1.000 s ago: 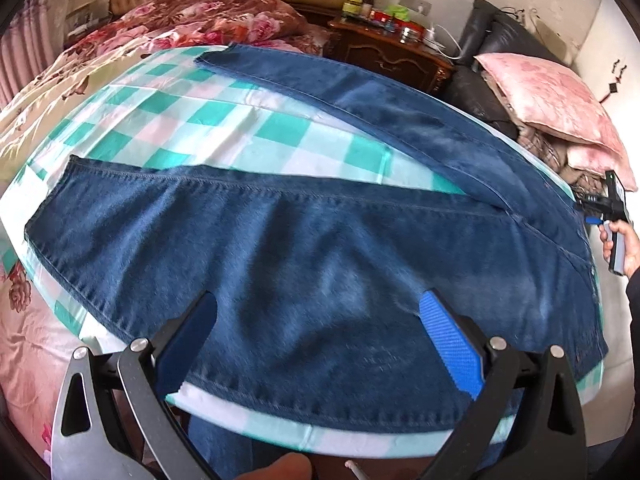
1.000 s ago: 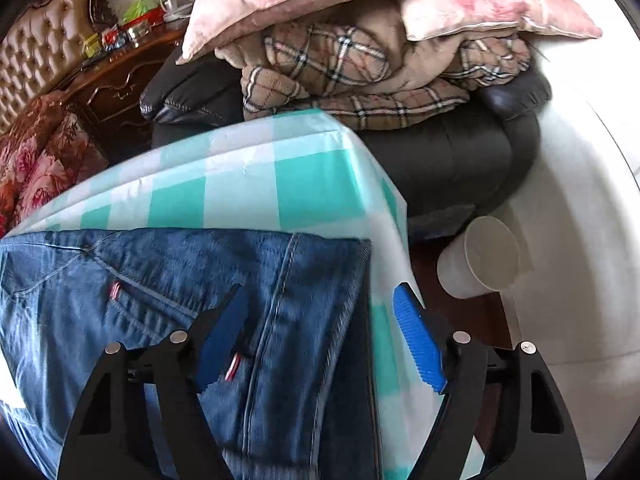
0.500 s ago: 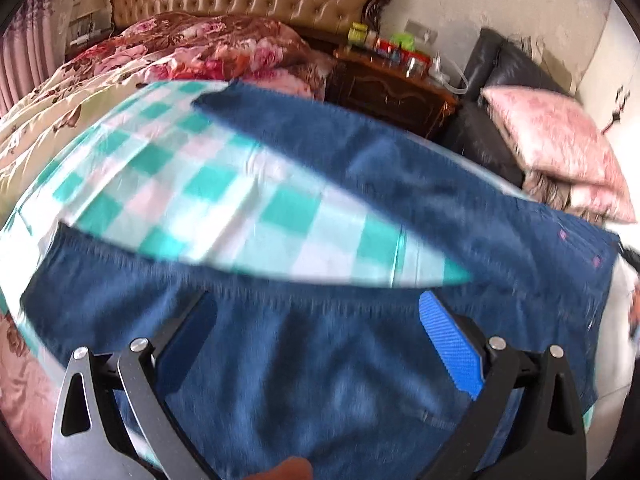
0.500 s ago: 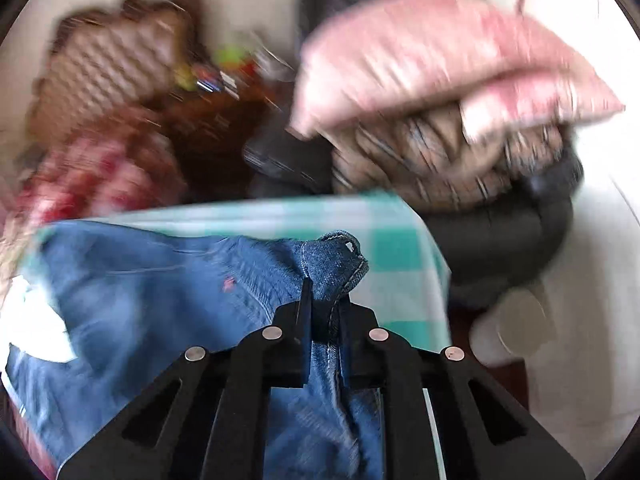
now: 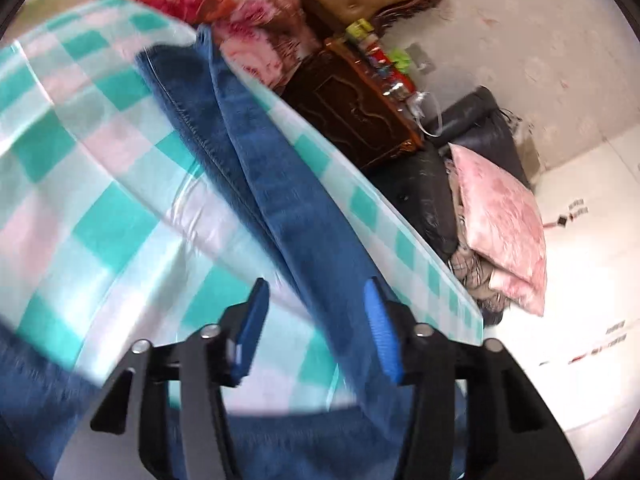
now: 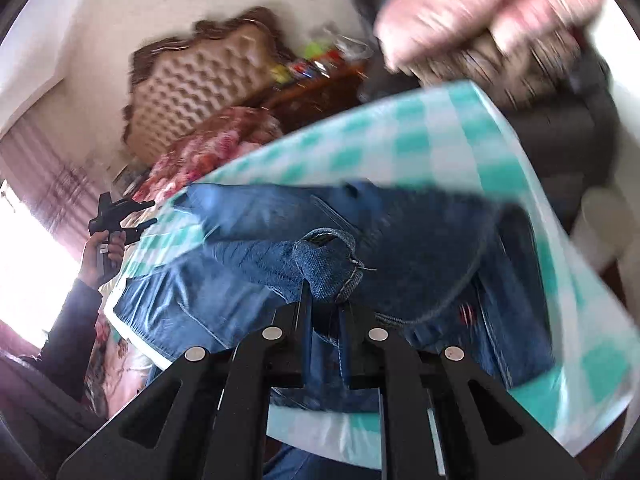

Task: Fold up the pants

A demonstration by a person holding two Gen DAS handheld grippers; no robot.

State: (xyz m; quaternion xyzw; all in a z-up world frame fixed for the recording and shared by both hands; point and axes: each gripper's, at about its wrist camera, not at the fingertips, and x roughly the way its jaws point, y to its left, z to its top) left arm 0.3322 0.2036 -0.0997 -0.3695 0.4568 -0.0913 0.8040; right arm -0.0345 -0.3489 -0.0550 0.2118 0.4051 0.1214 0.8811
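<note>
Blue denim pants lie on a table with a teal-and-white checked cloth. In the left wrist view one leg runs away from me to the far edge, and another part of the pants crosses the near bottom. My left gripper is open and empty above the cloth, its right pad over the leg. In the right wrist view my right gripper is shut on a bunched corner of the pants' waist and holds it up over the pants. My left gripper also shows there at far left.
A dark wooden nightstand with small items stands beyond the table. A black sofa with a pink pillow and plaid blanket is at the right. A bed with a tufted headboard and floral quilt is behind. A white cup sits by the table's right edge.
My right gripper closed on the waist corner, lifted it and carried it leftward over the pants. My left gripper stayed open but narrowed, and swung up and right toward the far leg.
</note>
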